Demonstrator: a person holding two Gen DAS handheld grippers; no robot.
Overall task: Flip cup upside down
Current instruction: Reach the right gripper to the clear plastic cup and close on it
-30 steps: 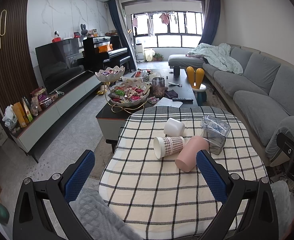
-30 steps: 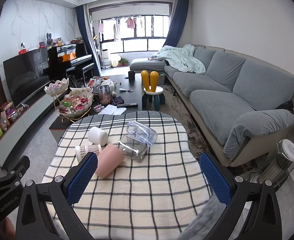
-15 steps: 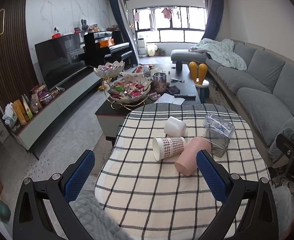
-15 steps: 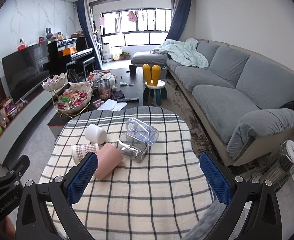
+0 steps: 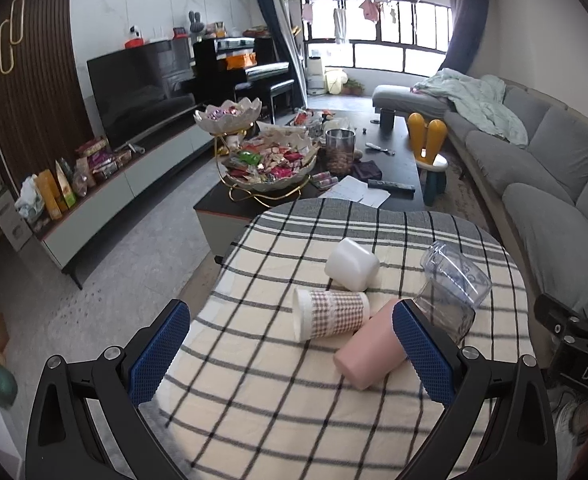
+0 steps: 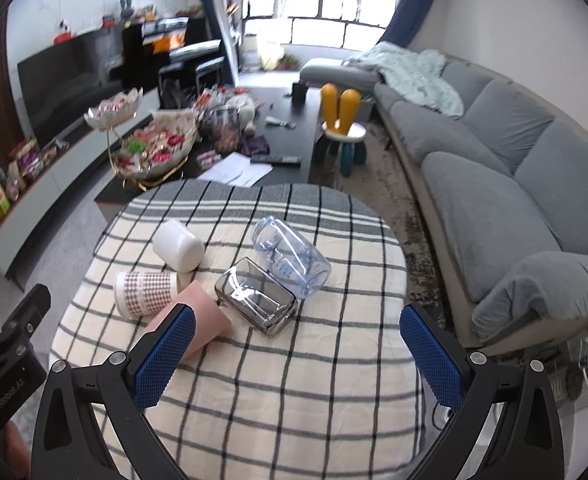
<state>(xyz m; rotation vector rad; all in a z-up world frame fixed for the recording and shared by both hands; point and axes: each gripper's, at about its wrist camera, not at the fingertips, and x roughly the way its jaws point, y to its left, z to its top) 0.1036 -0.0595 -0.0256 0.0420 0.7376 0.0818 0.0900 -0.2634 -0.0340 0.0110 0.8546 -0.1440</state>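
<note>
- Left wrist view: left gripper [image 5: 294, 354] spread wide, nothing between its blue pads. Compared with a second ago the checked tablecloth [image 5: 278, 400] and the cups sit larger and lower in frame, so the gripper has come forward toward the table.
- Five cups lie on their sides in a cluster, right of centre: white cup [image 5: 351, 259], checked cup [image 5: 327, 314] with its mouth facing frame left, pink cup [image 5: 367, 354] touching it, two clear cups behind. None has shifted on the cloth over that second; flip not started.
- Hidden here: right pad covers the pink cup's upper end and the lower part of the grey clear cup [image 5: 445, 312]. Right edge of frame shows only part of the other gripper's body.
- Right wrist view: right gripper [image 6: 297, 354] also spread, empty, now closer to the cluster than a second ago.
- Grey clear cup [image 6: 256, 298] lies at centre frame, mouth toward lower right; blue-tinted clear cup [image 6: 292, 260] touches it behind.
- Frame is motion-blurred; left pad hides much of the pink cup [image 6: 210, 318].
- Judgement: approach phase; which cup is targeted first cannot be told, possibly the pink or the grey one.
</note>
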